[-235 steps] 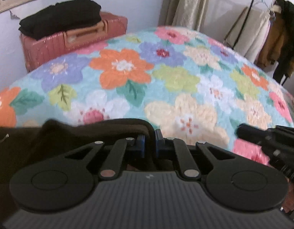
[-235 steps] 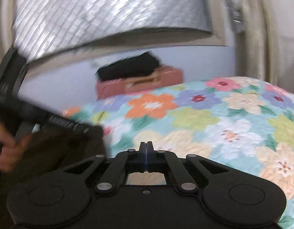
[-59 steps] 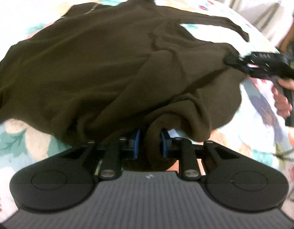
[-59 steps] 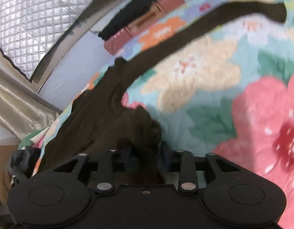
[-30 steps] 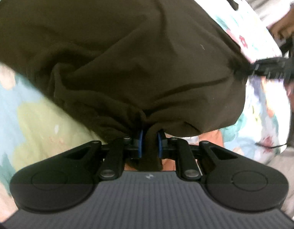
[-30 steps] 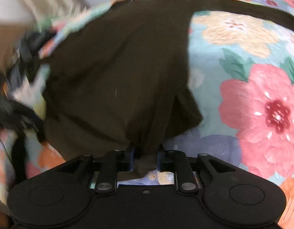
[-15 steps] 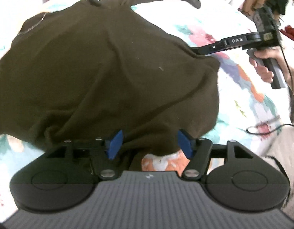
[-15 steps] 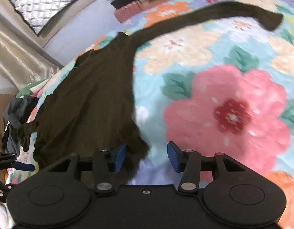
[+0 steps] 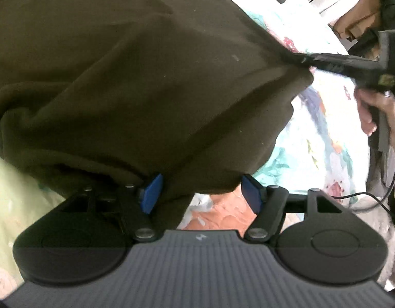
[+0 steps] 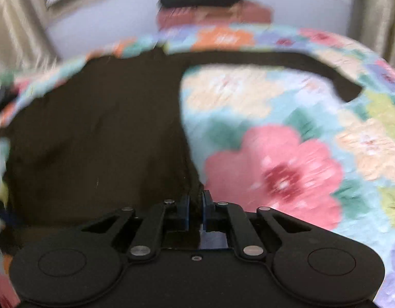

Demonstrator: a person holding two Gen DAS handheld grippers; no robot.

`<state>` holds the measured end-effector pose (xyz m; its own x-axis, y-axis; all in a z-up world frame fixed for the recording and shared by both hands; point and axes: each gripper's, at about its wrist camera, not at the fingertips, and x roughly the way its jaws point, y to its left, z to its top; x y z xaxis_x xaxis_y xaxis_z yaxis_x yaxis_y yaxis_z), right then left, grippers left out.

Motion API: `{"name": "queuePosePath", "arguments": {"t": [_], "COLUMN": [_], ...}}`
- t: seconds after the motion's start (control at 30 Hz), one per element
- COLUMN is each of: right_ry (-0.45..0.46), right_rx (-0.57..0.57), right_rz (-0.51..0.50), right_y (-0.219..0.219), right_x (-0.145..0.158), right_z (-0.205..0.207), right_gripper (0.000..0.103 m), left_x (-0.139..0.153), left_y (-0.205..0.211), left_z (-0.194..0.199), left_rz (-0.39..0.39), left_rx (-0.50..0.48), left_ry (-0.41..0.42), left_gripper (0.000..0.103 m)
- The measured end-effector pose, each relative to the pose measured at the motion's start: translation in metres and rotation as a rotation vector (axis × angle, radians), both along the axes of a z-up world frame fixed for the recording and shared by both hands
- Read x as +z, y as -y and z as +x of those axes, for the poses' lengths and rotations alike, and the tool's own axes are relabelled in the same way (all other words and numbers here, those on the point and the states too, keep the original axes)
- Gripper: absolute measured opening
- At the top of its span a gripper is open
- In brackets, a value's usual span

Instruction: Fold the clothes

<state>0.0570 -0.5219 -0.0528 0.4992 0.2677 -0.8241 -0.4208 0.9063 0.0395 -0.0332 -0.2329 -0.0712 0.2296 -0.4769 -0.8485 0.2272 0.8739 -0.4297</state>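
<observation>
Dark brown top (image 9: pixel 135 77) spread flat-ish on the floral quilt (image 10: pixel 274 169), one sleeve (image 10: pixel 274 59) stretched out; no fold made yet. Right gripper (image 10: pixel 195 204) is closing, pinching hem corner. Left gripper (image 9: pixel 201 192) is opening, cloth loose between jaws.

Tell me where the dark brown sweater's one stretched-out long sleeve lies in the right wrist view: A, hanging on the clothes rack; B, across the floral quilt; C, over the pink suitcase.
B: the long sleeve of the dark brown sweater stretches flat across the floral quilt, well short of the pink suitcase behind the bed.
</observation>
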Motion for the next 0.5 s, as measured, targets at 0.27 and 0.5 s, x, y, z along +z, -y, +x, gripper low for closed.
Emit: {"name": "queuePosePath", "arguments": {"t": [0.27, 0.5], "right_ry": [0.049, 0.03], "right_rx": [-0.064, -0.072], "right_rz": [-0.038, 0.228], "right_y": [0.006, 0.021], "right_x": [0.014, 0.03], "right_z": [-0.001, -0.002], "right_gripper": [0.03, 0.053], "left_x": [0.021, 0.003], "left_y": [0.03, 0.051], "left_z": [-0.026, -0.02], "left_rz": [0.25, 0.254], "left_rx": [-0.172, -0.184], "left_ry": [0.2, 0.184], "left_gripper": [0.078, 0.052]}}
